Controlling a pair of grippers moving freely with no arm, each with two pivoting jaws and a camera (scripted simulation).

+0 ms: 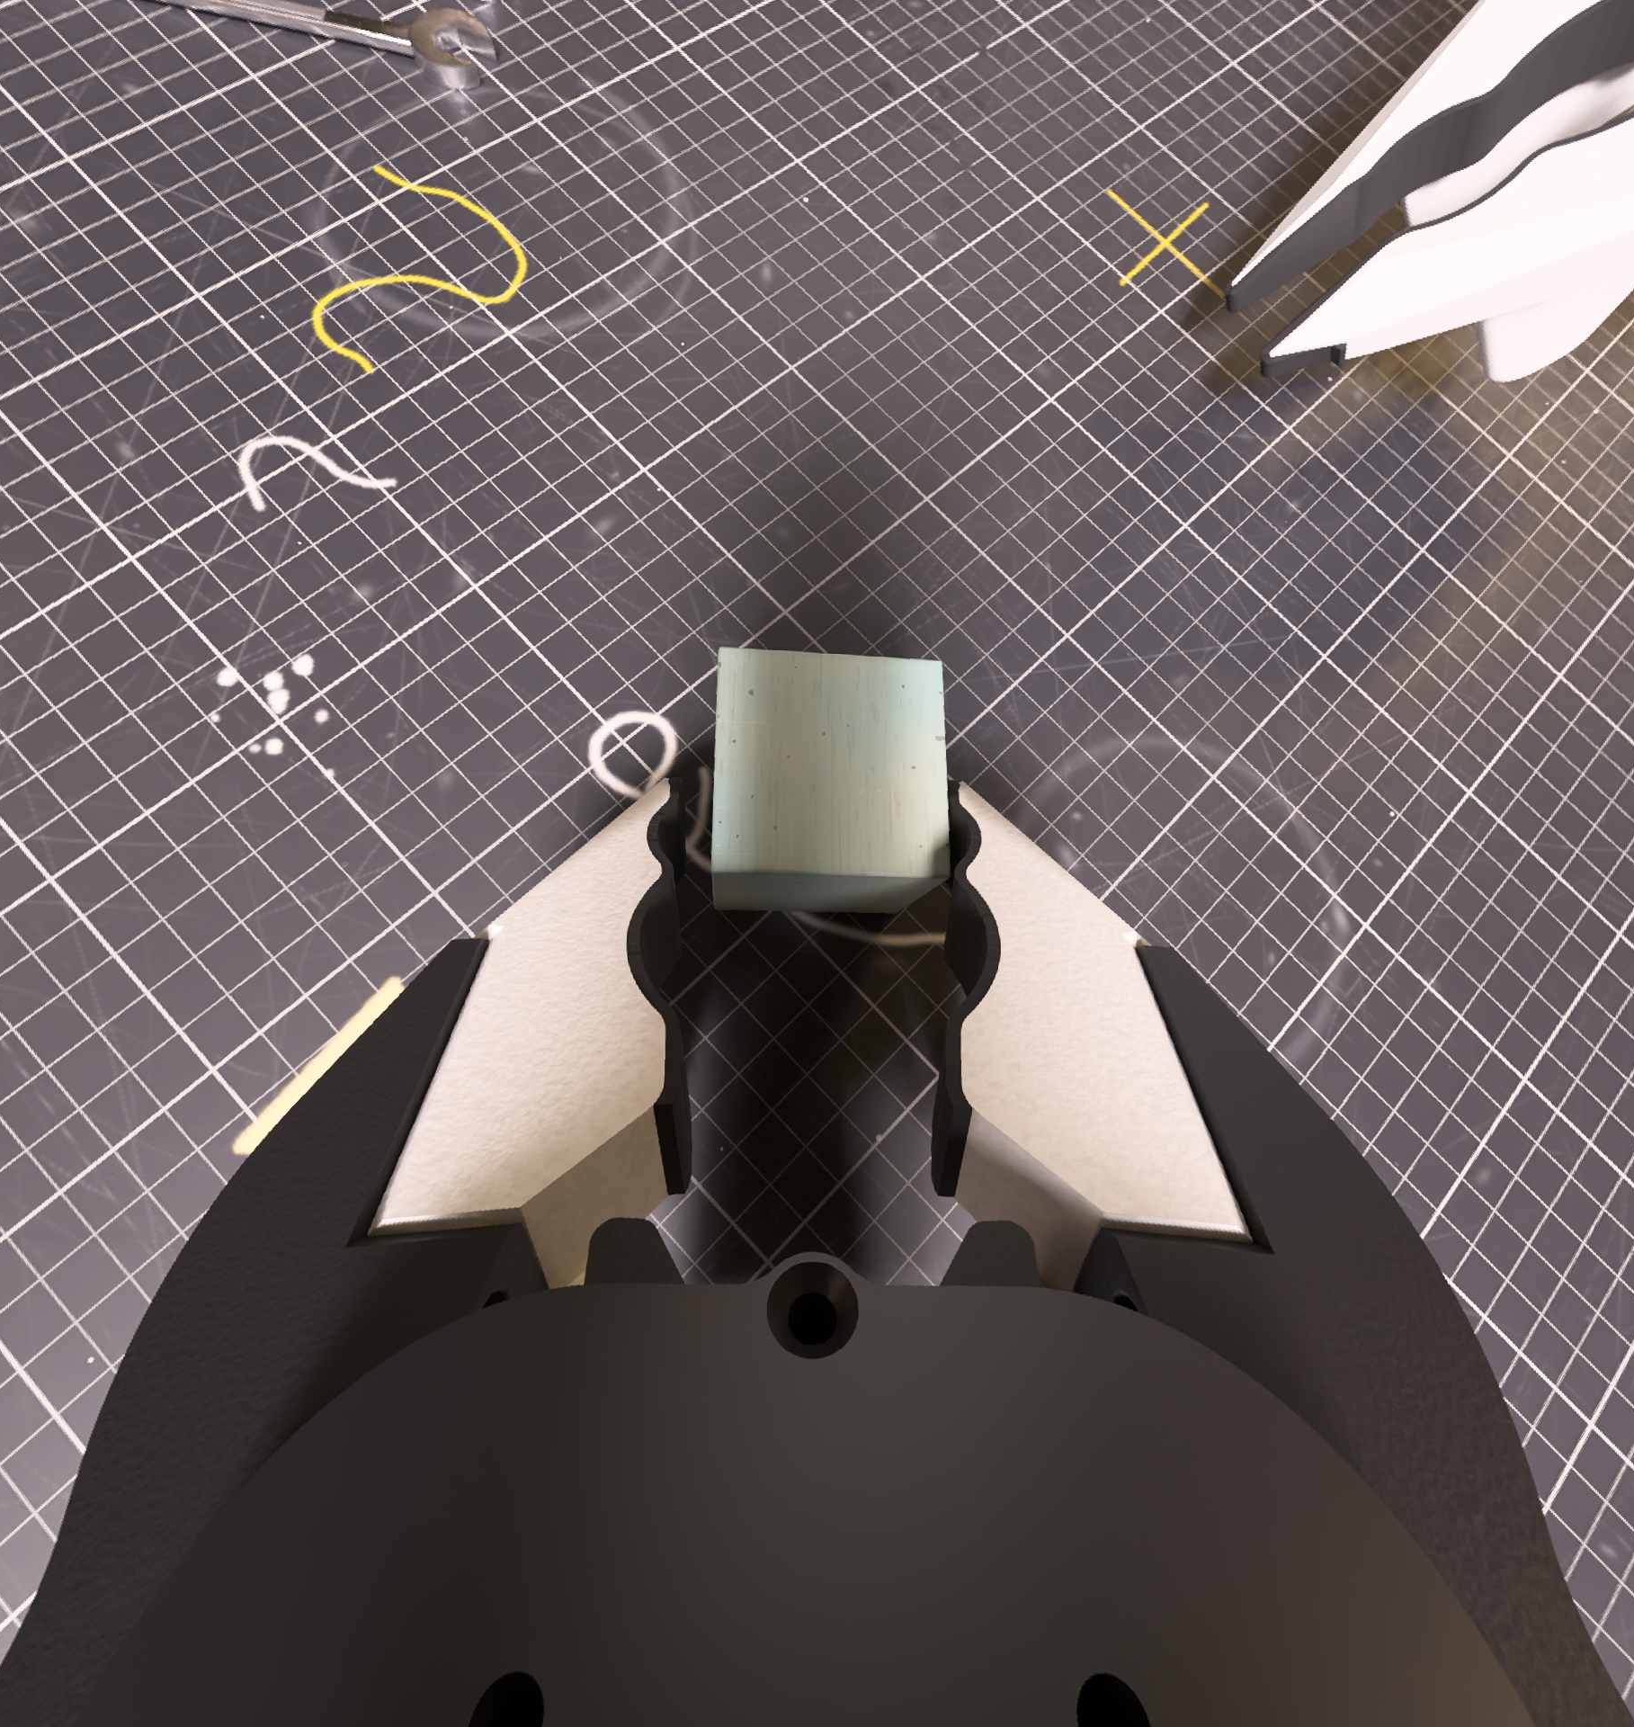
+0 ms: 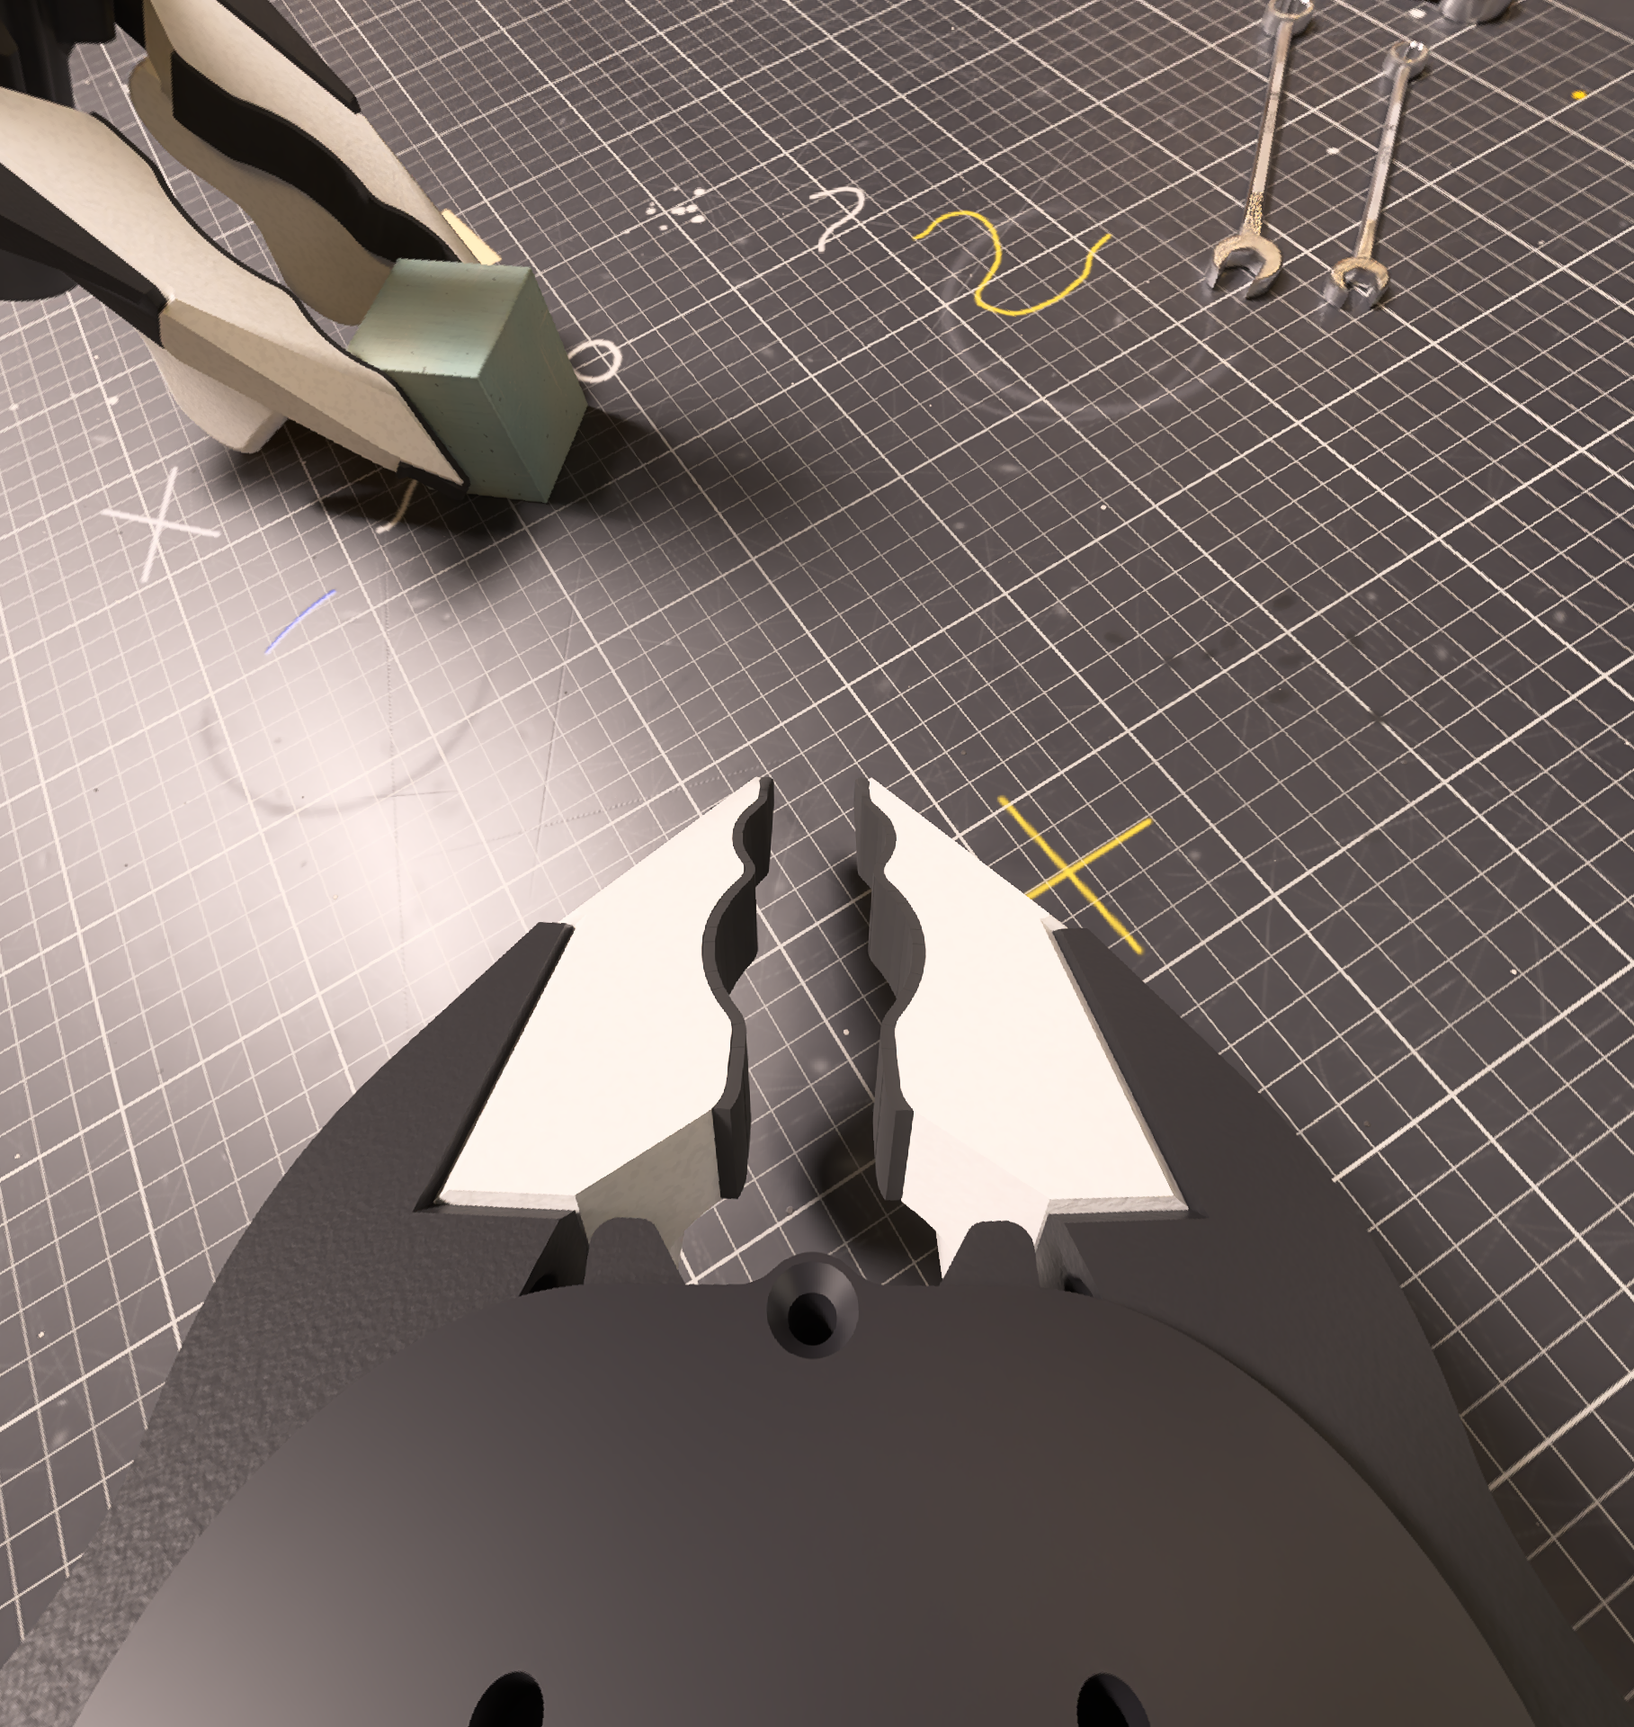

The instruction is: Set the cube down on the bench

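The pale green cube [image 1: 827, 776] sits between the fingertips of my left gripper [image 1: 815, 790]. A thin strip of the mat shows between the cube and the left finger [image 1: 663, 841], so the jaws stand slightly wider than the cube. In the right wrist view the cube [image 2: 476, 374] looks tilted, with its lower corner at the dark gridded bench mat [image 2: 981, 579], and the left gripper [image 2: 434, 364] is around it. My right gripper [image 2: 815, 794] hangs low over the mat, empty, its jaws only a narrow gap apart. It also shows in the left wrist view [image 1: 1247, 327].
Two wrenches [image 2: 1261, 168] [image 2: 1373, 178] lie at the back right, and one wrench [image 1: 439, 37] shows at the top of the left wrist view. The mat carries a yellow cross [image 2: 1074, 874], a yellow squiggle [image 1: 430, 266] and white chalk marks [image 1: 631, 748].
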